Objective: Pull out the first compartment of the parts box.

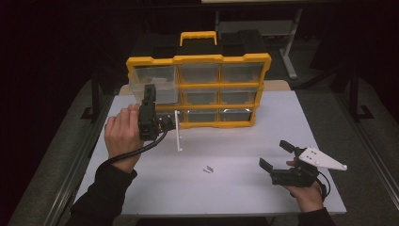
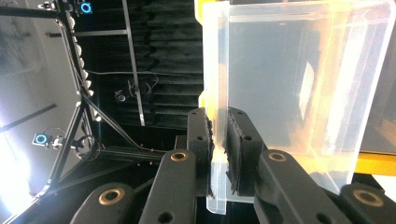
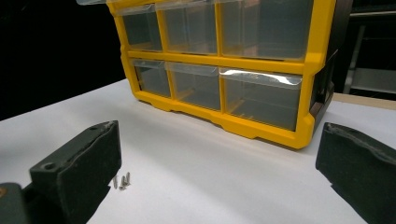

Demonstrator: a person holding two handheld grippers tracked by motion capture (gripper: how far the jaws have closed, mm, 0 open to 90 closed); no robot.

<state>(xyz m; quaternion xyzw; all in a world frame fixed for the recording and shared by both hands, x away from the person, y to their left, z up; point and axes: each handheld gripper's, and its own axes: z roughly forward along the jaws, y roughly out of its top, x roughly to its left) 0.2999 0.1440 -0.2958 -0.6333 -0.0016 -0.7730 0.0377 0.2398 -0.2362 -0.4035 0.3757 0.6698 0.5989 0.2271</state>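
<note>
A yellow-framed organizer (image 1: 221, 59) with clear drawers stands upright at the back of the white table (image 1: 244, 193). Its top-left clear drawer (image 1: 155, 84) sticks out of its slot toward me. My left gripper (image 1: 149, 92) points up at it, shut on the drawer's front wall. In the left gripper view the two black pads (image 2: 236, 154) pinch that clear wall (image 2: 299, 93). My right gripper (image 1: 274, 153) rests low at the table's front right, open and holding nothing. In the right gripper view its jaws stand wide apart before the organizer (image 3: 308, 65).
Three small screws (image 1: 207, 169) lie loose mid-table, also seen by the left jaw in the right gripper view (image 3: 120, 181). A thin white upright strip (image 1: 178, 134) stands in front of the organizer's lower left. Dark floor and a metal frame (image 1: 289, 47) surround the table.
</note>
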